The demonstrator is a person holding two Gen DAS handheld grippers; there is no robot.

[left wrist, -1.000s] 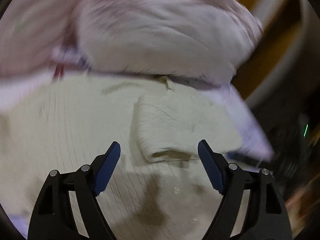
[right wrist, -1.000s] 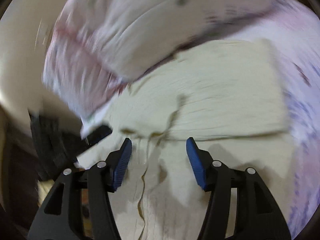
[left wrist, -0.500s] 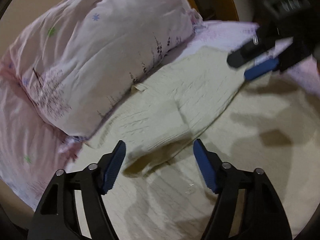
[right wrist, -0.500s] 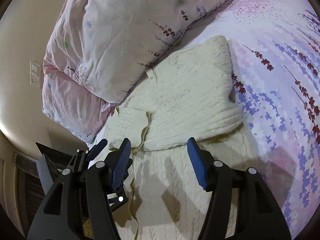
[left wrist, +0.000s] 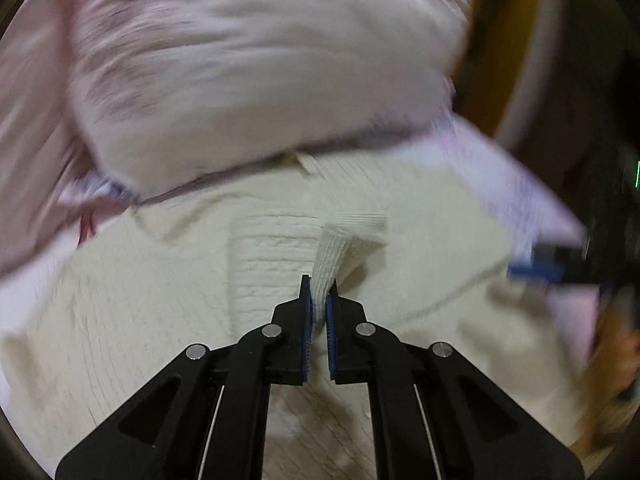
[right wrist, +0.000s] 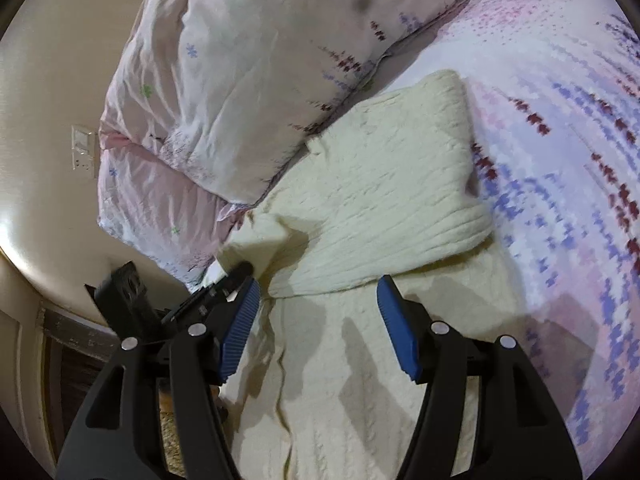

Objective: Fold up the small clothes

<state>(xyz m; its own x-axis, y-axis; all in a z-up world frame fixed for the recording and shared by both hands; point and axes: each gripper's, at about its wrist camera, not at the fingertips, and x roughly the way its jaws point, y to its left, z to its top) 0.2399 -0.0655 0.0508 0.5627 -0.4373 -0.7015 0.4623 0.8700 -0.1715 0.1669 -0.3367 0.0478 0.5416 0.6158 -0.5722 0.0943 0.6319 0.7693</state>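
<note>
A cream cable-knit sweater [right wrist: 380,200] lies on the bed with one sleeve folded over its body. In the left wrist view my left gripper [left wrist: 319,288] is shut on the ribbed sleeve cuff [left wrist: 340,240], which stands up between the blue pads. The right wrist view shows that same left gripper [right wrist: 240,270] at the sweater's left edge, pinching the cloth. My right gripper [right wrist: 318,300] hangs open just above the sweater's body, near the folded sleeve's edge, with nothing between its fingers. Its blue pad [left wrist: 536,270] appears blurred at the right of the left wrist view.
A large pink flowered pillow [right wrist: 260,60] lies against the sweater's top edge, with a second pillow [right wrist: 160,200] below it. The patterned pink and purple bedsheet [right wrist: 560,160] spreads to the right. A wall with a switch plate [right wrist: 83,152] is on the left, past the bed's edge.
My left gripper has closed from wide open onto the sleeve cuff and swung across the sweater. My right gripper has stayed open and shifted only slightly over the sweater.
</note>
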